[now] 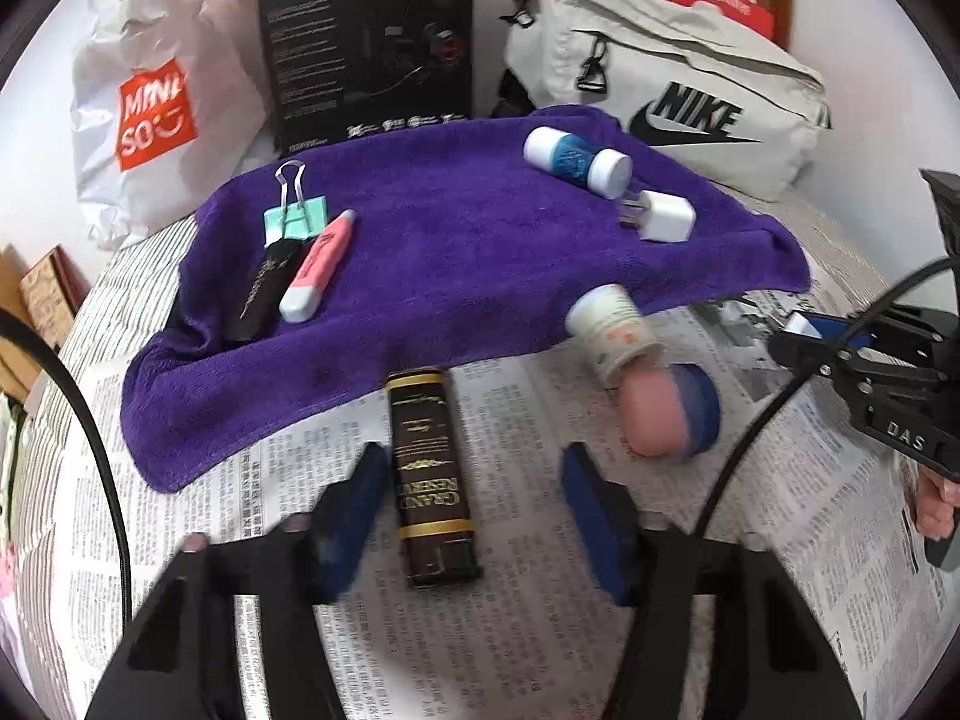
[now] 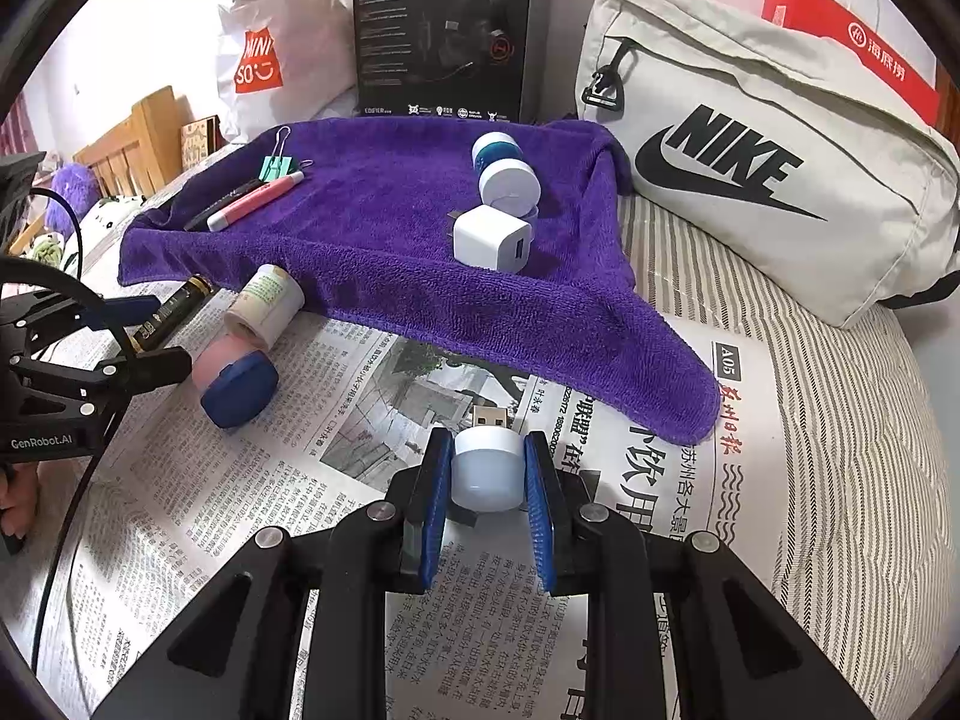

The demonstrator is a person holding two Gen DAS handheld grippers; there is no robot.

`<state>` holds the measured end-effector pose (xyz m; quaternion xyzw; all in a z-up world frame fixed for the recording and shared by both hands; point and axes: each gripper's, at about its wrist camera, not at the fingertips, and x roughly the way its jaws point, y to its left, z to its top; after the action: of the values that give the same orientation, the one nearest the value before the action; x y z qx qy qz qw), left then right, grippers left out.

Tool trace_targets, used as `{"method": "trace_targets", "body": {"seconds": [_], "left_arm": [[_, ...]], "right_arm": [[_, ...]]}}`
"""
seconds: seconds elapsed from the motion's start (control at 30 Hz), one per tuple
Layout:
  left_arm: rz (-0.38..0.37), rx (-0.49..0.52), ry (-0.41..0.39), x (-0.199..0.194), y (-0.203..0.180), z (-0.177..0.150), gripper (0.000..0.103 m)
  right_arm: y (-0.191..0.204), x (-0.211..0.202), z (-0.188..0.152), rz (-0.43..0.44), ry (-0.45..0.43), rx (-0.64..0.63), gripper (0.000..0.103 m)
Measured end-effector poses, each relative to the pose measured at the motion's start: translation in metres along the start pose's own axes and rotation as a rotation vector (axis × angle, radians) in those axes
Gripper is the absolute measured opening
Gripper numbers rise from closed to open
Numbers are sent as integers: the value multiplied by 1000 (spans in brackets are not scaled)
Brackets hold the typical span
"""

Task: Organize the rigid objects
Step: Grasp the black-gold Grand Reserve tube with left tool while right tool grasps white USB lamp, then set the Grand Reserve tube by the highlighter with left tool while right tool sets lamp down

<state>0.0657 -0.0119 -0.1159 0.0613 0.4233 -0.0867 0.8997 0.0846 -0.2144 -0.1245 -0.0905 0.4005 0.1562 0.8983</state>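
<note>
A dark brown lighter-shaped box (image 1: 429, 480) with gold print lies on the newspaper between the blue pads (image 1: 354, 510) of my left gripper (image 1: 468, 510). The pads stand clear of its sides, so that gripper is open. In the right wrist view the same box (image 2: 174, 306) lies by the left gripper (image 2: 150, 336). My right gripper (image 2: 489, 492) is shut on a small white USB light (image 2: 487, 465), plug pointing away, just above the newspaper. The purple towel (image 1: 456, 276) carries a mint binder clip (image 1: 295, 219), a pink highlighter (image 1: 315, 267), a blue-and-white container (image 1: 576, 159) and a white charger (image 1: 663, 216).
A small white bottle (image 1: 612, 330) and a pink item with a blue cap (image 1: 672, 414) lie on the newspaper (image 2: 252, 480) by the towel's edge. A Nike bag (image 2: 750, 150), a black headset box (image 2: 441, 30) and a white shopping bag (image 1: 144, 102) stand behind. Striped bedding (image 2: 840, 450) lies at the right.
</note>
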Motion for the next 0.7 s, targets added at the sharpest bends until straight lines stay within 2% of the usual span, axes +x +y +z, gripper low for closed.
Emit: {"method": "trace_targets", "body": {"seconds": [0.03,0.13,0.7], "left_arm": [[-15,13,-3,-1,-2,0,33],[-21,37,-5,-2,-7,0,26],[-20,36,-5,-2,-8,-1,26]], "right_arm": [[0,0,0,-1,0,-1,24],[0,0,0,-2,0,-1,24],[1,1,0,-17,-1,-14,24]]}}
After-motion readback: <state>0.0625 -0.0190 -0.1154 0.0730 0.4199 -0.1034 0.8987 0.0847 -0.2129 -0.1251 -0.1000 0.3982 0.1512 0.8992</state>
